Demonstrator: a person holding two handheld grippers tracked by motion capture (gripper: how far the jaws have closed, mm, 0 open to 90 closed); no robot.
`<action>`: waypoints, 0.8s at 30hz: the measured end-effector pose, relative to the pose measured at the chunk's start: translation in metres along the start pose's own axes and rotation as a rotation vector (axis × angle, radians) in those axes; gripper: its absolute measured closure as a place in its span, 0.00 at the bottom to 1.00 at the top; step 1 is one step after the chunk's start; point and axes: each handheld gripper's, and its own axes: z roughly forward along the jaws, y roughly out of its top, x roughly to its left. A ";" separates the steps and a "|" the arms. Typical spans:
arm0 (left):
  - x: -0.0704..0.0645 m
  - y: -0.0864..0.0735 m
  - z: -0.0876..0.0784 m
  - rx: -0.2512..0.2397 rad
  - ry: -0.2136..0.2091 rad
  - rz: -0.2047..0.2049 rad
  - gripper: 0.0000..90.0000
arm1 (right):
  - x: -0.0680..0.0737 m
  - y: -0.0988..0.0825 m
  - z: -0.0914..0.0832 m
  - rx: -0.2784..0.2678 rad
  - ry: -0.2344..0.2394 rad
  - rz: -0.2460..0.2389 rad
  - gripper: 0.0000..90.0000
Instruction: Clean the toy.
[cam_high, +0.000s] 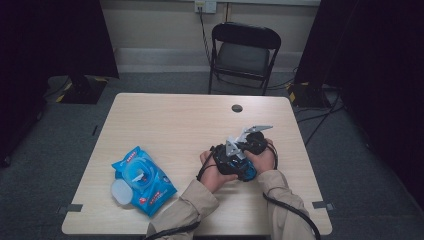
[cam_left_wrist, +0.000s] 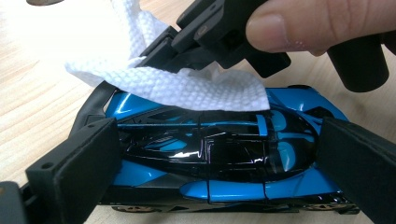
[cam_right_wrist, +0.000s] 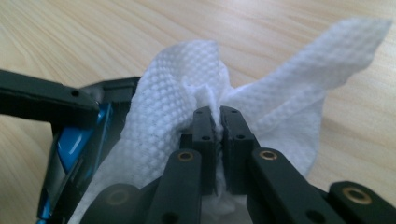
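A glossy blue-and-black toy car (cam_left_wrist: 210, 158) is clamped by the left hand-held gripper (cam_left_wrist: 219, 163), while a white wet wipe (cam_right_wrist: 187, 107), laid on the car, is pinched by the right hand-held gripper (cam_right_wrist: 217, 116).

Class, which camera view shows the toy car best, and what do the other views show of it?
The left gripper view: the toy car lies side-on between that gripper's pads, with the wipe on its far side. The right gripper view gives a blue sliver behind the wipe. The high view gives a blue patch between the hands.

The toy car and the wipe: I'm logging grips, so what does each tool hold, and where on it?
The left tool clamps the blue toy car end to end, nose and tail. The right tool pinches a bunched fold of the white wipe, draped over the car.
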 end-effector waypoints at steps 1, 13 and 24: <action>0.000 0.000 0.000 0.001 0.000 -0.001 0.00 | 0.000 -0.001 0.000 0.016 -0.007 -0.013 0.95; 0.000 0.001 0.000 0.003 0.000 -0.003 0.00 | 0.001 -0.004 -0.002 0.017 -0.005 -0.045 0.95; 0.000 0.001 0.000 0.005 0.000 -0.004 0.00 | -0.001 -0.010 -0.008 0.010 0.012 -0.057 0.95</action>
